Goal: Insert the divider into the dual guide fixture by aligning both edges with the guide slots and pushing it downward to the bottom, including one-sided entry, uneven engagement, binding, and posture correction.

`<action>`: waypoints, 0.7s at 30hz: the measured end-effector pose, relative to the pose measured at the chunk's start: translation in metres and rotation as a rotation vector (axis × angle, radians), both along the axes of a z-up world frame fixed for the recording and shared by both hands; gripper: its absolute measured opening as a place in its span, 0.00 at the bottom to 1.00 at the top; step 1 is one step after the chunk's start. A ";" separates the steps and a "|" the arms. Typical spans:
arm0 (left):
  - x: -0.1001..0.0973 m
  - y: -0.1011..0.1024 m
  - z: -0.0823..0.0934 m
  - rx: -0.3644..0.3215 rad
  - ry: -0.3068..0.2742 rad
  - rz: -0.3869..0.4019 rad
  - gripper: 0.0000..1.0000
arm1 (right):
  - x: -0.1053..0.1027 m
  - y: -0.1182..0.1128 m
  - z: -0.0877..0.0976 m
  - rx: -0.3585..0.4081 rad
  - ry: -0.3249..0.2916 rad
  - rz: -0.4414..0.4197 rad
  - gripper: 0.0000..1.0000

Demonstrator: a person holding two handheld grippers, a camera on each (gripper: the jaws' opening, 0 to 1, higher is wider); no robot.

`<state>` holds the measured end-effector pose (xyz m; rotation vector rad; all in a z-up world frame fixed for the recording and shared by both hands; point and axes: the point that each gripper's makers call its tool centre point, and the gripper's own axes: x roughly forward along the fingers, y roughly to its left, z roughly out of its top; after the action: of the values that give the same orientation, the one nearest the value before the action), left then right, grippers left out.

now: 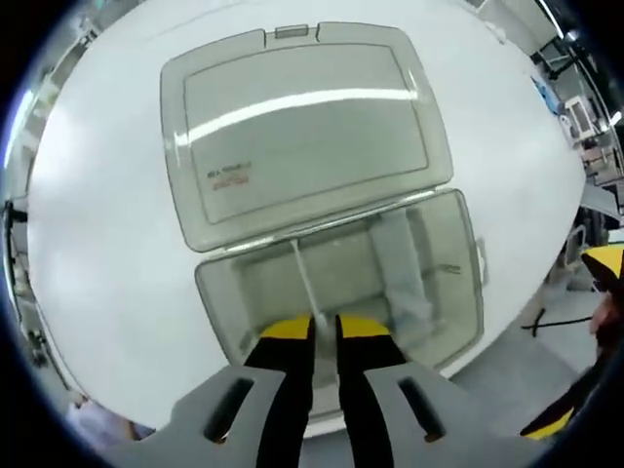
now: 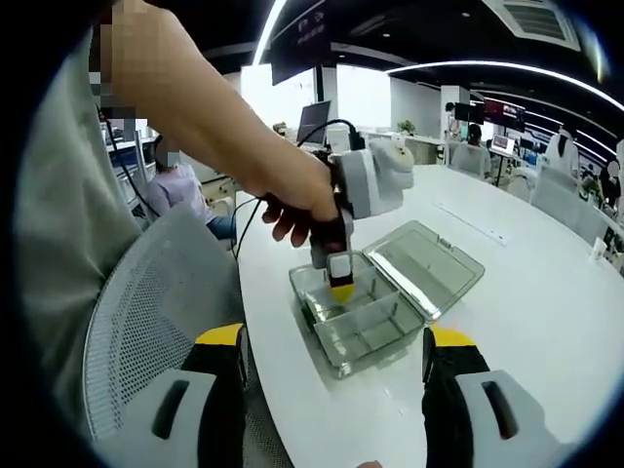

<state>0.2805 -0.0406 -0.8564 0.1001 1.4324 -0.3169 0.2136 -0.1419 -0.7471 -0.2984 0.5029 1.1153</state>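
Yellow-tipped jaws of our left hand-held gripper are sitting nearest the lens in the left gripper view, at six o'clock, drawn almost together. We are pinching the top edge of a thin clear divider between them, so we are listing this gripper as clenched on the divider.

Item: clear plastic box, the guide fixture, lying on the white worktop with its hinged lid laid open flat at twelve o'clock.

Item: divider, running from the jaw tips toward twelve o'clock, standing on edge inside the box. A second clear partition is standing at about two o'clock from the jaws.

Item: right hand-held gripper, seen in the right gripper view with its jaws spread wide and nothing between them; we are recording it as released. It is hovering well apart from the box, with a person's hand working the left gripper over the box at twelve o'clock.

Step in hand, as we are judging it: the divider is entering the slots and being pressed down. We cannot tell whether both edges are engaged or how deep it is sitting. The next move is calling for a level, straight downward push, easing back and squaring the divider if one side is binding.
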 end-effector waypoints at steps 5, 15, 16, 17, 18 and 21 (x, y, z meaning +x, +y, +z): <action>0.001 0.001 0.003 -0.025 -0.015 0.011 0.08 | 0.001 0.002 0.002 0.006 -0.003 -0.001 0.71; -0.004 0.004 0.008 -0.059 -0.032 0.019 0.11 | 0.002 0.004 0.002 0.004 -0.007 0.007 0.71; -0.004 0.004 0.008 -0.062 -0.034 0.020 0.11 | 0.002 0.004 0.003 0.005 -0.009 0.008 0.71; -0.004 0.004 0.009 -0.066 -0.034 0.023 0.11 | 0.002 0.005 0.003 0.005 -0.009 0.009 0.71; -0.006 0.003 0.009 -0.071 -0.033 0.024 0.11 | 0.002 0.005 0.003 0.004 -0.008 0.010 0.71; -0.007 0.002 0.011 -0.082 -0.039 0.021 0.10 | 0.002 0.006 0.003 0.002 -0.009 0.013 0.71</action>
<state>0.2732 -0.0381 -0.8454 0.0244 1.3788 -0.3536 0.2152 -0.1363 -0.7440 -0.3050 0.4921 1.1264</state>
